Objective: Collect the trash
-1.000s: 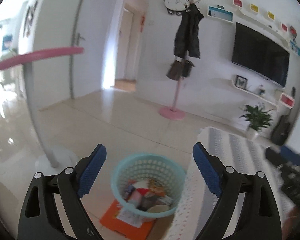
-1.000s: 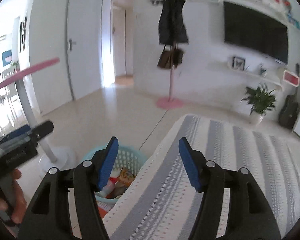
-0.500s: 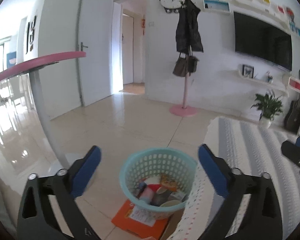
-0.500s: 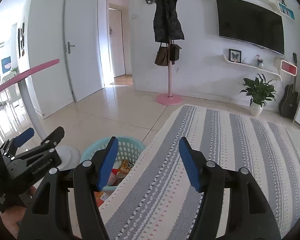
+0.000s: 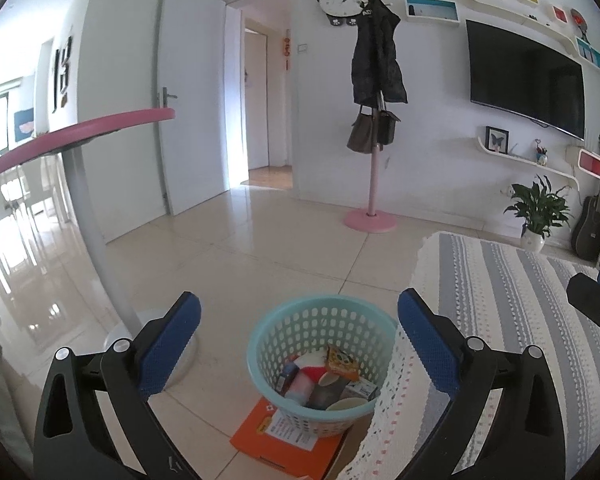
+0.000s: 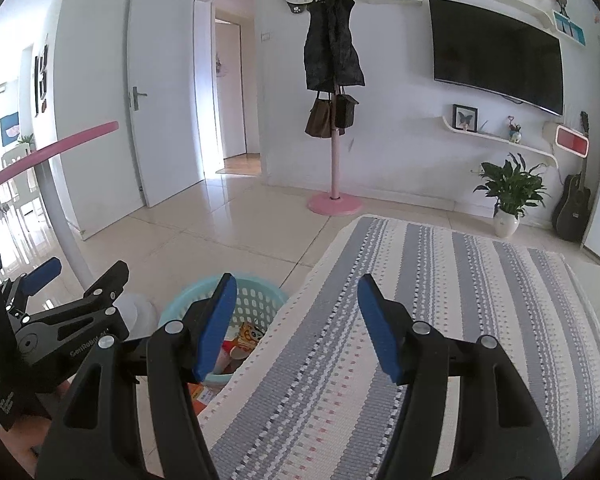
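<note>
A light blue perforated basket [image 5: 320, 322] stands on the floor on an orange box [image 5: 256, 436], beside the striped cloth [image 5: 500, 320]. It holds trash: a yellow snack wrapper [image 5: 342, 362], cups and small packets. My left gripper [image 5: 298, 340] is open and empty, held above and in front of the basket. My right gripper [image 6: 296, 320] is open and empty over the striped cloth [image 6: 440, 320]; the basket [image 6: 256, 300] shows partly behind its left finger. The left gripper also shows in the right wrist view [image 6: 64, 292].
A pink-edged round table [image 5: 80, 130] on a white pedestal stands at the left. A pink coat stand [image 5: 374, 160] with a dark coat, a potted plant [image 5: 538, 212], a guitar [image 5: 590, 224] and a wall TV [image 5: 528, 80] are at the back.
Both grippers have tilted up and steadied; the view has levelled out. The basket now sits lower and more central between the left fingers. Both stay open and empty.
</note>
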The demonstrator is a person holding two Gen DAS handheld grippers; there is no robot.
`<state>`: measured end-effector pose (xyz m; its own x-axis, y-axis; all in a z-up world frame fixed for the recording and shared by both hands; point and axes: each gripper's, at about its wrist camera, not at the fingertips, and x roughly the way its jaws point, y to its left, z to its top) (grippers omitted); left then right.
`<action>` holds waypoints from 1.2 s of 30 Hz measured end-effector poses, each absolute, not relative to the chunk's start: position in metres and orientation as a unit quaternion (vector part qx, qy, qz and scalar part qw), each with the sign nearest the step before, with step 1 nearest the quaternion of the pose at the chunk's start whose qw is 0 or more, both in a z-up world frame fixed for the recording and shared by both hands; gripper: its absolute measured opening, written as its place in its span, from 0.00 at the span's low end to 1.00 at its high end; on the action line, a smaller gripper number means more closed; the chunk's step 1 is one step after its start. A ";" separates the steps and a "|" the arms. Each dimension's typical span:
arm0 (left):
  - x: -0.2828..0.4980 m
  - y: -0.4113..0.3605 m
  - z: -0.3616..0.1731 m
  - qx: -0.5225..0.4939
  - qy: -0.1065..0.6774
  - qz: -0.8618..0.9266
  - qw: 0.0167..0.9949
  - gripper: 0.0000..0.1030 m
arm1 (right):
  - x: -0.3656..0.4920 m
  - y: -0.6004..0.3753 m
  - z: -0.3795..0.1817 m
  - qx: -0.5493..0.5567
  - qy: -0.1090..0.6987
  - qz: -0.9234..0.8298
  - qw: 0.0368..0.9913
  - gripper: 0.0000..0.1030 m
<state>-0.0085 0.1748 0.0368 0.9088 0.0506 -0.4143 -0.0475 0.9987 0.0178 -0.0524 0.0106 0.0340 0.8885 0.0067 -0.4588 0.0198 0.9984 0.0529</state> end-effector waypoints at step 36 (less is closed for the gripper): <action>-0.012 0.180 0.039 0.002 0.201 0.050 0.978 0.93 | -0.055 0.013 0.026 0.027 0.235 -0.008 0.972 0.62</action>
